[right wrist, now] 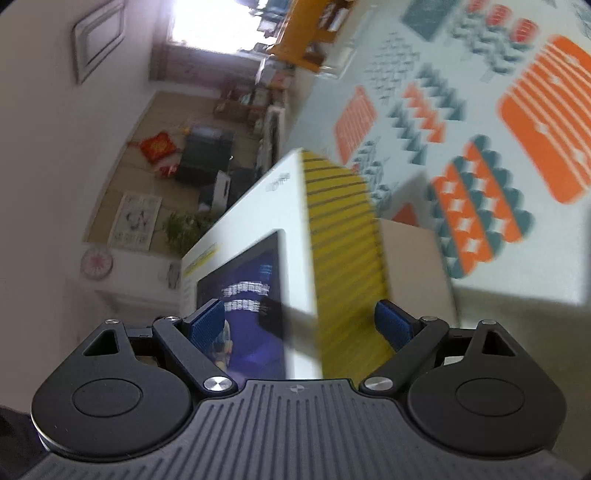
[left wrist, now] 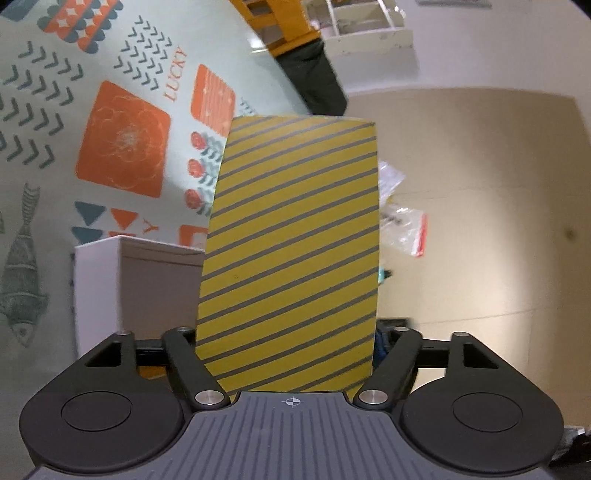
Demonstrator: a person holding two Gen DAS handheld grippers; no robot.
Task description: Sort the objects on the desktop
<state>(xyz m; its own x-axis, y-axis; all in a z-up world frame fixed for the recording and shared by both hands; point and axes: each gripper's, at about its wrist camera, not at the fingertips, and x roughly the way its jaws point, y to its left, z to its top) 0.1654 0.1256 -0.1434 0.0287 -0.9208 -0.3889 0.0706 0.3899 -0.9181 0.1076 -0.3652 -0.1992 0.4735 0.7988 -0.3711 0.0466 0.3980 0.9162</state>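
A flat box with a yellow side striped in grey (left wrist: pixel 291 251) fills the middle of the left wrist view. My left gripper (left wrist: pixel 288 354) is shut on its near end; the fingertips are hidden behind it. In the right wrist view the same box (right wrist: pixel 295 251) shows its white face with a printed tablet picture and its yellow striped side. My right gripper (right wrist: pixel 303 325) is shut on it, one blue pad (right wrist: pixel 207 321) on the white face and the other on the yellow side. The box is held in the air, tilted, above a patterned tablecloth (left wrist: pixel 122 147).
A white open box (left wrist: pixel 140 288) stands on the tablecloth left of the held box. Clear plastic bags (left wrist: pixel 402 225) lie on the beige floor at the right. A yellow chair (left wrist: pixel 280 26) and a white shelf unit (left wrist: pixel 369 33) are far back. The tablecloth edge (right wrist: pixel 517 291) shows in the right wrist view.
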